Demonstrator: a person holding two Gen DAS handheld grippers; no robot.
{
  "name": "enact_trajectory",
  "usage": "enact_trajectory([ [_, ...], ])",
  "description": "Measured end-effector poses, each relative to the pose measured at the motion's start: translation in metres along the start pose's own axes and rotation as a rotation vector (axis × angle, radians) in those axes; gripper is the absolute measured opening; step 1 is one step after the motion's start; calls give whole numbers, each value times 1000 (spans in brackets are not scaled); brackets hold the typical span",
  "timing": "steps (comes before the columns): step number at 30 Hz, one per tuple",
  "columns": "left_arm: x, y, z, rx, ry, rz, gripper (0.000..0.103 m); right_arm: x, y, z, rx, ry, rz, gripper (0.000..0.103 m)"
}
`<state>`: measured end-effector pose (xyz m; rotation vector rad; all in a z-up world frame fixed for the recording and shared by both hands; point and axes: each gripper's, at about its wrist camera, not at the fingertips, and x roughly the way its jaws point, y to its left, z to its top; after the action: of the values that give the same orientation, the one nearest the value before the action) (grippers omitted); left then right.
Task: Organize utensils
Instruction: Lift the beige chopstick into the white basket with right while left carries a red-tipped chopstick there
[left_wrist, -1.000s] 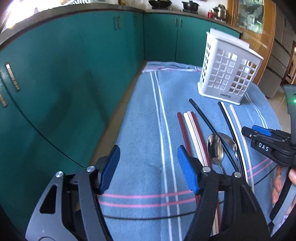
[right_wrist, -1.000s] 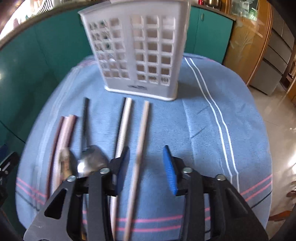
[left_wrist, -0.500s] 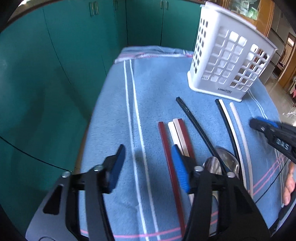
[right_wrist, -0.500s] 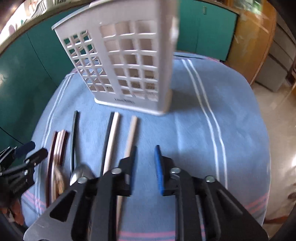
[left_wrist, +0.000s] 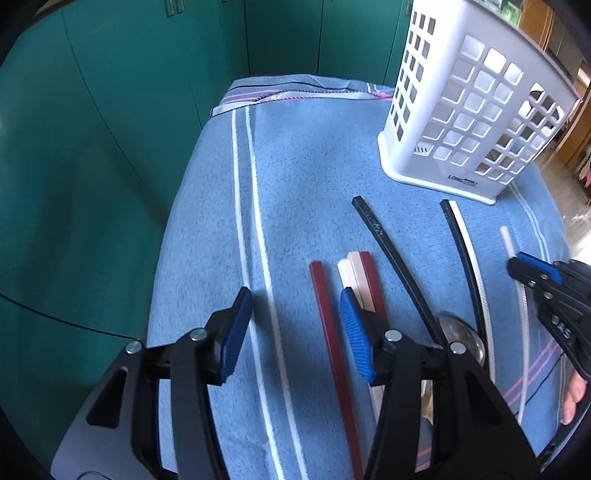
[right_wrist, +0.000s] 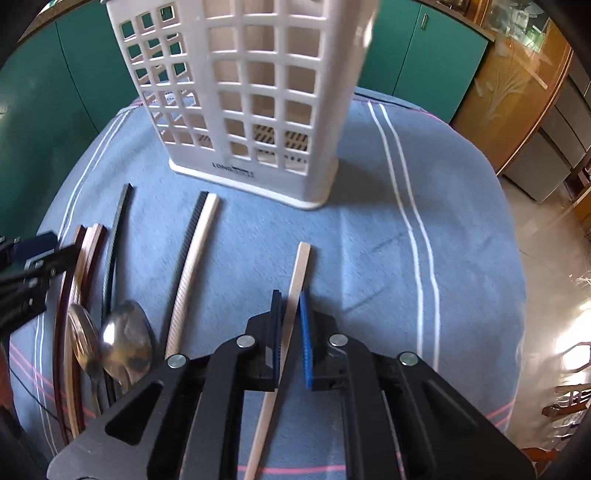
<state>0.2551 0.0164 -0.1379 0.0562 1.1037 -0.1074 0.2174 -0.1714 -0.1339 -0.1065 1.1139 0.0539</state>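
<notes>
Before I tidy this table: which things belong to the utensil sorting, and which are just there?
Job:
- white chopstick, right gripper closing on it
- other chopsticks
- spoons
- basket
- left gripper, open

Just there:
- blue cloth
- green cabinets

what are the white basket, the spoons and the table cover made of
Basket: looks like moulded white plastic, matte, with a square grid of holes. Spoons: probably steel, since the bowls are shiny and reflective. Table cover: woven cloth, seemingly a towel, with a fuzzy blue surface and stripes.
</notes>
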Motion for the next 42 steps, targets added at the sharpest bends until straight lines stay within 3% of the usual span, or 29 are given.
enact_trajectory([
  [2, 4, -3, 6, 24, 26, 15, 49, 6, -9, 6, 5, 7, -14, 20],
  [7, 9, -5, 19, 56, 88, -4, 40, 17, -9, 22, 15, 28, 6, 20],
  [9, 11, -3, 22, 60, 105, -9, 35, 19, -9, 23, 23, 35, 19, 18],
  [11, 12, -1, 24, 56, 111, -20, 14, 18, -13, 23, 28, 35, 49, 10],
  [17, 7, 3, 22, 1, 127, -114, 6, 9, -22, 25, 40, 15, 92, 7],
  [22, -41, 2, 23, -6, 7, -142, 6, -53, -30, 17, 40, -105, 112, 7],
  [30, -167, -5, 23, 9, -310, -196, 6, -180, -41, -5, 21, -366, 144, 7],
  [37, -241, -9, 18, -25, -545, -250, 6, -242, -44, -1, 25, -537, 165, 7],
  [42, -283, -5, 42, -70, -687, -287, 6, -280, -51, 22, 47, -693, 227, 7],
])
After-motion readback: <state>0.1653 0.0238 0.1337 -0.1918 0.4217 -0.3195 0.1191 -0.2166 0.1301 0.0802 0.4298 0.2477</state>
